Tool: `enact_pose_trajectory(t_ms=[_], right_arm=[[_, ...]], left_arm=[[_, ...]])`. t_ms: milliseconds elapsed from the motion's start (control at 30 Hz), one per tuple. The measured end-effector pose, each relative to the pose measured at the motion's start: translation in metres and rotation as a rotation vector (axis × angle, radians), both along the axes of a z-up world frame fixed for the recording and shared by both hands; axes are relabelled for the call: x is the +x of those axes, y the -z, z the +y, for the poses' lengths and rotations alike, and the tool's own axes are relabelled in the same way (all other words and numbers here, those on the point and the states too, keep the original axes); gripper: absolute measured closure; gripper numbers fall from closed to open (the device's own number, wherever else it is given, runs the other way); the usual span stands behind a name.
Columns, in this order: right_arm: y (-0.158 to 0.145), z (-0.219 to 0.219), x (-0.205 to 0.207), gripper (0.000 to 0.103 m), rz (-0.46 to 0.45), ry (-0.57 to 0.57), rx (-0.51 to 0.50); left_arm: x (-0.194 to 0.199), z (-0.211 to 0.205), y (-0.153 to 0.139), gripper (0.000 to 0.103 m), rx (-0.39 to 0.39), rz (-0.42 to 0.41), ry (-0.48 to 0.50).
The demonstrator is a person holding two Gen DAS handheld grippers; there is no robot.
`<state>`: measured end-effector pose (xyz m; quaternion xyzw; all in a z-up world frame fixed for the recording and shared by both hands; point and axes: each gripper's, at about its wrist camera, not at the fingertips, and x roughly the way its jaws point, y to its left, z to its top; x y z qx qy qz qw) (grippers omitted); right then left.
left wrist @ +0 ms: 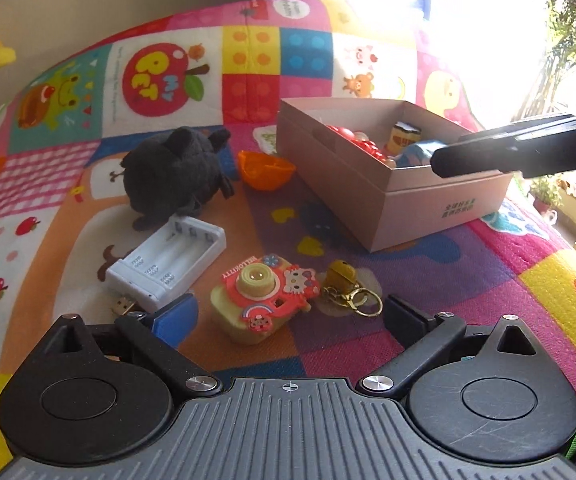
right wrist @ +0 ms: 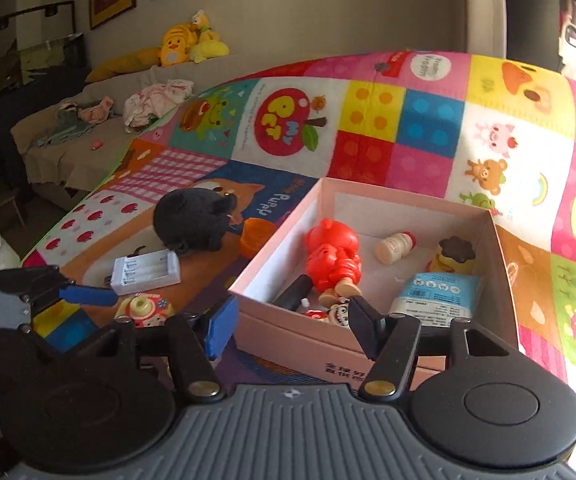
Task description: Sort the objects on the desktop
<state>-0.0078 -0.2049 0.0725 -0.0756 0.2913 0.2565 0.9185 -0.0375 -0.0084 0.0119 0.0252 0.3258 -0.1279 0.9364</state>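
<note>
Left tongs (left wrist: 288, 312), spread and empty, straddle the toy camera (left wrist: 262, 300) dead ahead; right tongs (right wrist: 288, 320), spread, hover over the box (right wrist: 368, 344).

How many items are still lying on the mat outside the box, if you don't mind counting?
5: black plush, orange bowl beside the box, white battery charger, toy camera, yellow keychain. Others may be hidden.

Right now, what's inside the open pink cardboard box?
Inside the pink cardboard box: a red plastic pig figure, small cream bottle, blue-labelled packet and yellow dark-topped toy. The near wall and right gripper cover the front corner.
</note>
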Motion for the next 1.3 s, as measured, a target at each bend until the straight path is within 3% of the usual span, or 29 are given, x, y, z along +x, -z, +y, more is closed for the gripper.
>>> enact_pose_trajectory(t_ms=[133,267,333,400,467,700,933,1033,1067,1100,1133,1167,1233,1300], right_arm=[[0.015,0.034,-0.03,0.041,-0.022,-0.161,-0.062],[0.035,0.064,-0.023,0.042,0.015,-0.163,-0.107],[0.043,0.072,-0.014,0.048,0.052,-0.163,-0.098],[0.05,0.077,-0.007,0.072,0.08,-0.16,-0.1],[0.054,0.076,-0.004,0.079,0.096,-0.15,-0.094],[0.051,0.03,-0.018,0.082,0.107,-0.061,-0.07],[0.05,-0.053,-0.034,0.082,0.092,0.197,-0.09],[0.05,-0.08,-0.035,0.071,0.077,0.283,-0.053],[0.051,-0.086,-0.032,0.063,0.074,0.311,-0.035],[0.052,-0.089,-0.032,0.053,0.071,0.334,-0.019],[0.055,-0.092,-0.028,0.049,0.073,0.358,-0.002],[0.058,-0.093,-0.027,0.045,0.076,0.375,0.011],[0.064,-0.091,-0.024,0.044,0.076,0.392,0.007],[0.062,-0.088,-0.026,0.036,0.049,0.384,0.004]], left_arm=[[0.007,0.016,-0.003,0.001,0.013,-0.002,-0.119],[0.013,0.035,-0.011,0.001,-0.051,-0.004,-0.227],[0.013,0.041,-0.018,0.001,-0.084,-0.012,-0.243],[0.012,0.041,-0.023,0.001,-0.085,-0.028,-0.234],[0.01,0.035,-0.027,0.001,-0.074,-0.049,-0.202],[0.02,0.011,-0.027,0.001,-0.048,-0.081,-0.129],[0.033,-0.003,-0.022,0.001,-0.028,-0.089,-0.1],[0.04,-0.009,-0.017,0.001,-0.022,-0.085,-0.093],[0.045,-0.012,-0.017,0.001,-0.015,-0.097,-0.086],[0.049,-0.016,-0.016,0.007,-0.001,-0.111,-0.078],[0.056,-0.021,-0.016,0.026,0.029,-0.125,-0.061],[0.063,-0.025,-0.016,0.036,0.057,-0.128,-0.05],[0.077,-0.031,-0.016,0.039,0.087,-0.138,-0.034],[0.085,-0.035,-0.016,0.039,0.11,-0.162,-0.011]])
